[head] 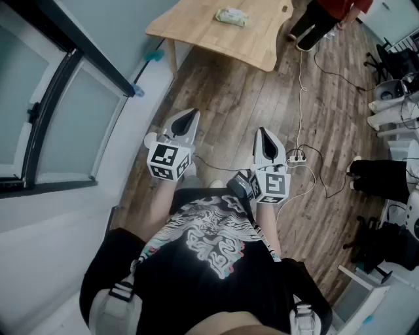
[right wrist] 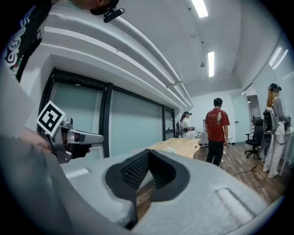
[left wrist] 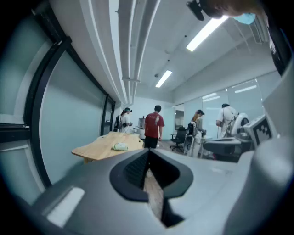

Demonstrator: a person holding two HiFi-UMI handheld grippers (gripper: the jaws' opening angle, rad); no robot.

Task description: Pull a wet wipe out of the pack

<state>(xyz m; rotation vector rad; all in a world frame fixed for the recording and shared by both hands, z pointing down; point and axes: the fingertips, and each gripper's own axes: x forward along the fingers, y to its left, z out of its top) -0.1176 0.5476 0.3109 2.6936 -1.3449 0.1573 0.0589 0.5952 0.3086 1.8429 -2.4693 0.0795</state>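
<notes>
The wet wipe pack point(head: 230, 17), pale green, lies on a light wooden table point(head: 252, 40) far ahead of me. In the left gripper view the pack point(left wrist: 121, 147) is small and distant on that table point(left wrist: 98, 148). The right gripper view shows the pack point(right wrist: 170, 150) just above the jaws. I hold both grippers at waist height over the wood floor, well short of the table. My left gripper point(head: 190, 115) point(left wrist: 148, 152) is shut with nothing in it. My right gripper point(head: 264, 133) point(right wrist: 148, 152) is shut and empty too.
A person in a red shirt point(head: 327, 12) point(right wrist: 217, 126) stands at the table's far side. Cables and a power strip point(head: 296, 157) lie on the floor to my right. A glass wall point(head: 59, 118) runs along the left. Other people and office chairs point(left wrist: 179, 137) are beyond.
</notes>
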